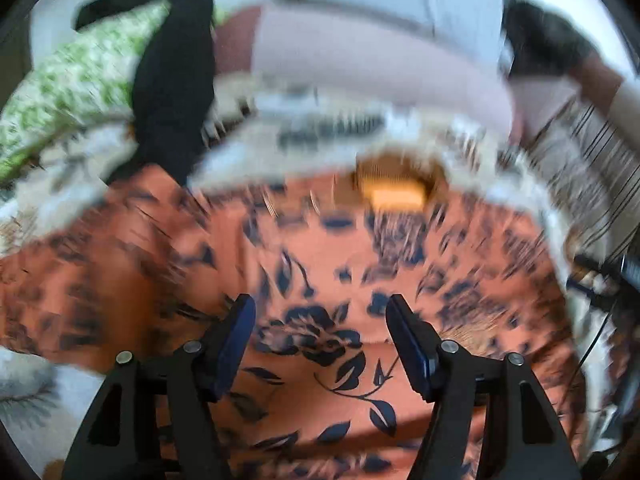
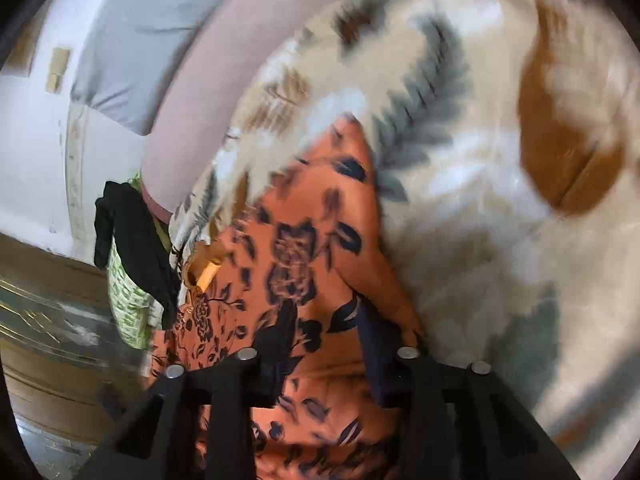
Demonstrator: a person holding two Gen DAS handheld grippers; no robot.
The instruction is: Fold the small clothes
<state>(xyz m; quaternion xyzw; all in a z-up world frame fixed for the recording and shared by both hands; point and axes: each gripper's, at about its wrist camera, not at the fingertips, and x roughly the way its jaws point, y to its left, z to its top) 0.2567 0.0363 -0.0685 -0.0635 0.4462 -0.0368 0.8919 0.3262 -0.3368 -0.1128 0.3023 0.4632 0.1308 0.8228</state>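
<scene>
Beneath both your grippers: one orange floral garment (image 1: 320, 264), spread on a leaf-print blanket (image 2: 480, 152), collar label showing, not yet folded small. Left gripper (image 1: 320, 332): fingers spread, nothing between. Right gripper (image 2: 320, 344): fingers apart over the cloth, pinching nothing. Black garment (image 1: 176, 92) and green-print cloth (image 1: 80, 76) wait beyond. Blanket bare rightward; bed edge close left.
</scene>
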